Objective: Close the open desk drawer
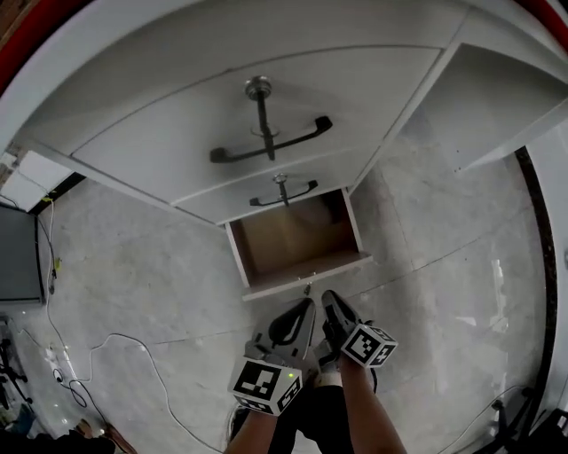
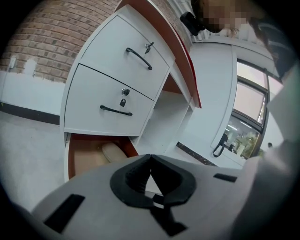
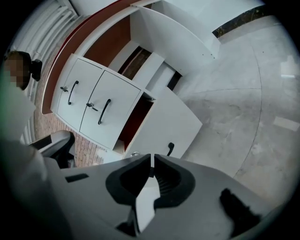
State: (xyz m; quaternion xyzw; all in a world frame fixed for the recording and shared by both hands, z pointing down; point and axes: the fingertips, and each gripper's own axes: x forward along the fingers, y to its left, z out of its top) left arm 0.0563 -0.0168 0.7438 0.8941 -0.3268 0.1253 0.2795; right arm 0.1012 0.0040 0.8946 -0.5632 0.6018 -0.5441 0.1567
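Left tongs: closed, empty.
Right tongs: closed, empty.
Drawer: open; only left gripper view shows beige lump inside.

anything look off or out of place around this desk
Only the bottom drawer: it stands pulled out, while the middle drawer and top drawer above it are shut flush.

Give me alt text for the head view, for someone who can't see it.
Seen from above, a white desk has its bottom drawer open, the two upper drawers shut. The left gripper and right gripper hang side by side near its front, over grey floor.
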